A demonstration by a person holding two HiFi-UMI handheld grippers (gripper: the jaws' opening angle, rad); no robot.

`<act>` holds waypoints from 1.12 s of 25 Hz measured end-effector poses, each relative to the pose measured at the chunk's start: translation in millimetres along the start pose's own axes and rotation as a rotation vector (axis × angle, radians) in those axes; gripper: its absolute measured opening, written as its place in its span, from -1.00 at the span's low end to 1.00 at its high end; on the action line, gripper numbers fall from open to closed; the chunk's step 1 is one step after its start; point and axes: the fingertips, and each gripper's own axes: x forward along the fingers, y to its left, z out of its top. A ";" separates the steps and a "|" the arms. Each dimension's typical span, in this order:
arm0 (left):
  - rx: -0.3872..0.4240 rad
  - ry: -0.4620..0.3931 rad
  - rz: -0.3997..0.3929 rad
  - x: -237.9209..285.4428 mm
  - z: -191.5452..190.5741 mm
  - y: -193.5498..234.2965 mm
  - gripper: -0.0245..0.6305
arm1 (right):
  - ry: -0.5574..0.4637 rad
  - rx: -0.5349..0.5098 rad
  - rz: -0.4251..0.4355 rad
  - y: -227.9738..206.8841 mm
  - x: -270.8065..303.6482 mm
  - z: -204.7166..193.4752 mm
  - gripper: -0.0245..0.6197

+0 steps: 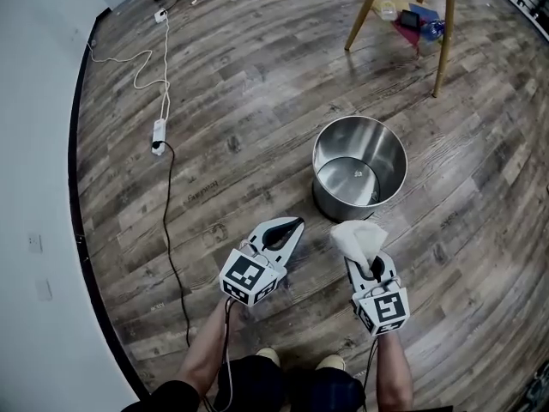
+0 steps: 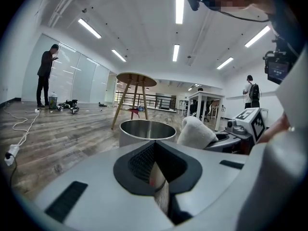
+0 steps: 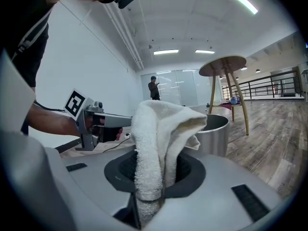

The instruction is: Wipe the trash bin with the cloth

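Note:
A round steel trash bin (image 1: pixel 358 172) stands upright on the wood floor, its inside bare. My right gripper (image 1: pixel 367 263) hovers just short of the bin's near side, shut on a white cloth (image 1: pixel 358 238) that bunches up above the jaws. In the right gripper view the cloth (image 3: pixel 161 143) fills the middle and the bin (image 3: pixel 215 134) rises just behind it. My left gripper (image 1: pixel 290 228) hangs left of the bin, jaws pressed together with nothing between them. From the left gripper view the bin (image 2: pixel 147 131) lies straight ahead, with the cloth (image 2: pixel 195 131) to its right.
A wooden round table's legs (image 1: pixel 403 15) stand beyond the bin, with small items (image 1: pixel 416 20) on the floor beneath. A power strip (image 1: pixel 159 132) and its cable trail along the floor at left, near the white wall (image 1: pixel 34 187). A person (image 2: pixel 46 73) stands far off.

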 end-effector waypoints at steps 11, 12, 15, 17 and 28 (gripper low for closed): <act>0.049 -0.017 -0.003 12.0 -30.0 8.6 -0.93 | -0.076 -0.034 0.012 -5.3 31.4 -22.4 -0.63; 0.052 -0.019 -0.012 11.9 -30.9 5.8 -0.93 | -0.083 -0.042 0.016 -3.9 33.5 -22.8 -0.63; 0.055 -0.030 -0.007 8.1 -32.0 4.8 -0.93 | -0.077 -0.050 0.028 0.6 42.0 -25.7 -0.63; 0.053 -0.043 0.011 5.2 -32.2 8.7 -0.93 | -0.078 -0.055 0.032 0.6 49.3 -26.9 -0.63; 0.081 -0.040 0.018 6.6 -51.4 5.2 -0.93 | -0.086 -0.057 -0.119 -68.0 30.7 -32.4 -0.63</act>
